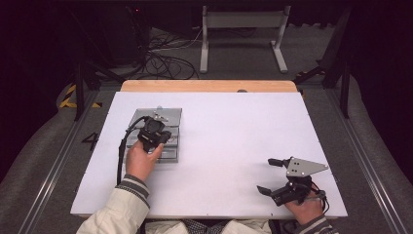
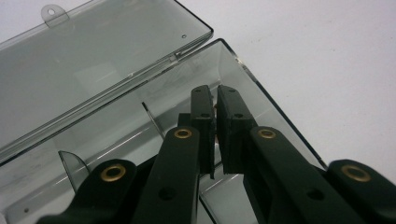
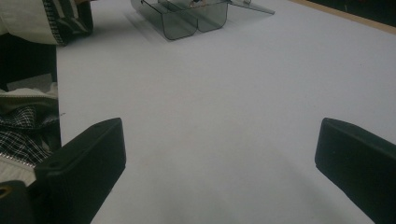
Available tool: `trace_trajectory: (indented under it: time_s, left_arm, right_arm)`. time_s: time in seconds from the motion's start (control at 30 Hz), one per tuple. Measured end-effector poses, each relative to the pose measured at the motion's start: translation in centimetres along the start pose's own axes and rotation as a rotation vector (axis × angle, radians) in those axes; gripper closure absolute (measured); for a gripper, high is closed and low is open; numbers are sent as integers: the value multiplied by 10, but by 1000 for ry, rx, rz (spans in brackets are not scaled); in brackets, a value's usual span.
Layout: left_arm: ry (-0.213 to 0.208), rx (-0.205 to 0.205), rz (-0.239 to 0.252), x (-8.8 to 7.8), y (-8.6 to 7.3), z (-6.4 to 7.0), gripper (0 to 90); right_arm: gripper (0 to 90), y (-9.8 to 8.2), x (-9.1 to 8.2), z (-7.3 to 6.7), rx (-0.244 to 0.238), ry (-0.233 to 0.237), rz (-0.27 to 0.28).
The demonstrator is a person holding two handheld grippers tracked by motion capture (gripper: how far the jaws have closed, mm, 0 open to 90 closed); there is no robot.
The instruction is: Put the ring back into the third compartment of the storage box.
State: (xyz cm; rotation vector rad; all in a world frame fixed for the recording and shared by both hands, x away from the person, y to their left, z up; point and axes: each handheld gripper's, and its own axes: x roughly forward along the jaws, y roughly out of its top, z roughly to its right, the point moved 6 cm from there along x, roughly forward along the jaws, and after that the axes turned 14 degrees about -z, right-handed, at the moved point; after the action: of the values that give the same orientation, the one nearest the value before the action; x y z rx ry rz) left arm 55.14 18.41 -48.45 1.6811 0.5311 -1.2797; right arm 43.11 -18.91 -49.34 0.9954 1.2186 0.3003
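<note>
A person works at a white tabletop (image 1: 229, 146). The left tongs (image 2: 215, 116) reach down into a smoky clear plastic box (image 2: 140, 121), jaws nearly together with a thin gap; whether they pinch anything cannot be told. The box sits left of centre, its hinged lid (image 2: 93, 51) lying open behind it, thin dividers inside. The right tongs (image 1: 272, 176) rest spread wide and empty near the front right edge, seemingly waiting

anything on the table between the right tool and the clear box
Nothing: bare white table runs from the open right tool up to the clear box, seen in the right gripper view.
</note>
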Motion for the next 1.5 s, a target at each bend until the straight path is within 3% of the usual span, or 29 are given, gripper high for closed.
trace_trajectory:
  time_s: [0.2, 0.5, 0.6, 0.67, 0.9, 1.0, 1.27, 1.5]
  left_arm:
    - [-12, -13, -17, 5, 0, -3, 857]
    - [3, -10, -31, 9, 0, -4, 850]
    - [-12, -7, -10, 8, 1, -3, 702]
    - [-17, -8, 9, 5, 2, -3, 675]
    - [-31, 0, 57, -6, 2, 0, 616]
    - [-63, 2, 84, -14, 1, 3, 569]
    - [-101, 25, 145, -38, -2, 10, 510]
    - [-99, 55, 168, -52, -7, 15, 493]
  right_arm:
    - [26, 0, 0, 0, 1, 1, 1]
    - [26, 0, 0, 0, 2, 2, 4]
    - [26, 1, 0, -1, 0, 3, 5]
    - [26, 1, 0, -1, 0, 5, 6]
    - [26, 1, 0, -1, -1, 2, 7]
    - [27, 1, 0, -1, -1, 3, 8]
    - [26, 1, -1, -1, -2, 1, 9]
    - [26, 1, -1, -1, -2, 2, 9]
